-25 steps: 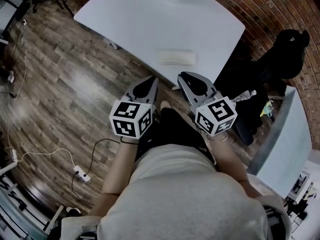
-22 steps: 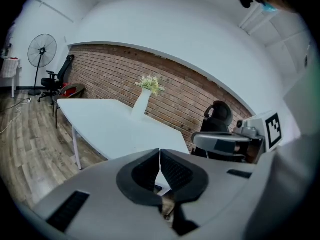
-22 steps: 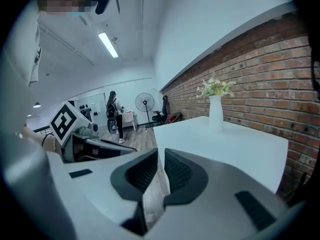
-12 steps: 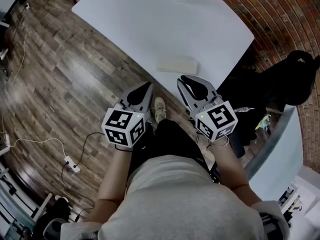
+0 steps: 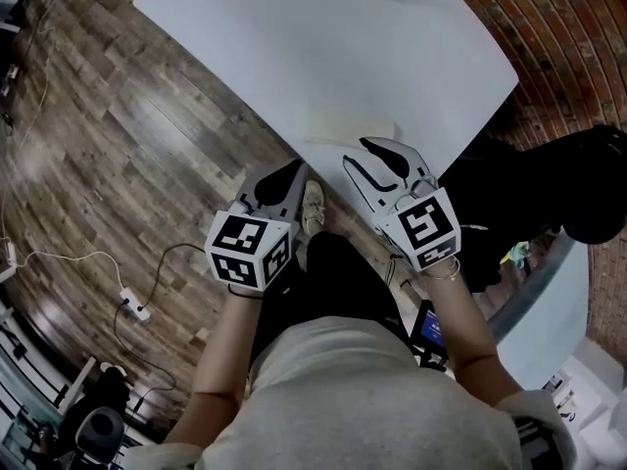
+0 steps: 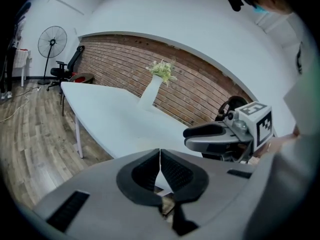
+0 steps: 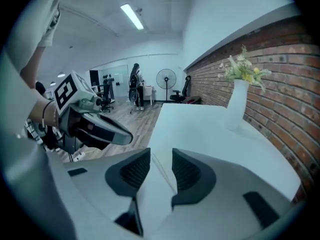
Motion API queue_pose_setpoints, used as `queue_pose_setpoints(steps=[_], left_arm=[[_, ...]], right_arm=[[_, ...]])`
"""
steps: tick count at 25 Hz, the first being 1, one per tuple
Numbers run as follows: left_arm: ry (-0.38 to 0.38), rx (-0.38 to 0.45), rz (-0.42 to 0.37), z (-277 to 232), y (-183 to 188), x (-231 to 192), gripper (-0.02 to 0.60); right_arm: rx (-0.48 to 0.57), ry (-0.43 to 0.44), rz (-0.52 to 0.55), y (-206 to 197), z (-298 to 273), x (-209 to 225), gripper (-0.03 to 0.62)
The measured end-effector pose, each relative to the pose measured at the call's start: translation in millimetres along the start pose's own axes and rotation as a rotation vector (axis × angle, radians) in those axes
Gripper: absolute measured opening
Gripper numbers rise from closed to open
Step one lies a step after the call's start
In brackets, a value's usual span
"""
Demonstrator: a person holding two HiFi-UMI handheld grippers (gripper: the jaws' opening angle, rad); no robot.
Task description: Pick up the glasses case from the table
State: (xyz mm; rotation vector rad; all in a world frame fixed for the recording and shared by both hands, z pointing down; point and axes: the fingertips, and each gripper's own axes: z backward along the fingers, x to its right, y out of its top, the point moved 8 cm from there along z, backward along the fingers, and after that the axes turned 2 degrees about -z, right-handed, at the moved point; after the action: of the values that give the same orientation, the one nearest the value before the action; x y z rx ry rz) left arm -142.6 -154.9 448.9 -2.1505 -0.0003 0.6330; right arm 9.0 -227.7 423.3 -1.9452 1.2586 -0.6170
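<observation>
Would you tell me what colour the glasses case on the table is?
The glasses case is pale cream, best seen in the head view.

Flower vase (image 7: 239,104) beside brick wall (image 7: 292,66)

a: how do the jaws stand?
b: the left gripper (image 5: 292,168) has them pressed together. the right gripper (image 5: 358,153) has just been opening its jaws, pads gripping nothing.
a: the arms?
b: both forearms (image 5: 223,349) reach forward, grippers side by side, tilted downward.
</observation>
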Motion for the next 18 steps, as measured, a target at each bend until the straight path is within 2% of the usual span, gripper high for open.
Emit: queue_pose_setpoints(steps=[4,8,12,18], left_arm=[[0.015,-0.019,0.004,-15,0,-7,0.008],[0.023,-0.024,0.011,-19,-2,-14,0.008],[0.032,-0.031,0.04,-29,-6,-22,0.008],[0.031,-0.046,0.072,-38,-12,-32,0.008]], right_arm=[[-0.045,0.003,0.169,0,-20,12,0.135],[-0.115,0.032,0.28,-3,-41,18,0.182],[-0.192,0.098,0.332,-4,-62,29,0.261],[-0.289,0.182,0.405,-9,-82,32,0.295]])
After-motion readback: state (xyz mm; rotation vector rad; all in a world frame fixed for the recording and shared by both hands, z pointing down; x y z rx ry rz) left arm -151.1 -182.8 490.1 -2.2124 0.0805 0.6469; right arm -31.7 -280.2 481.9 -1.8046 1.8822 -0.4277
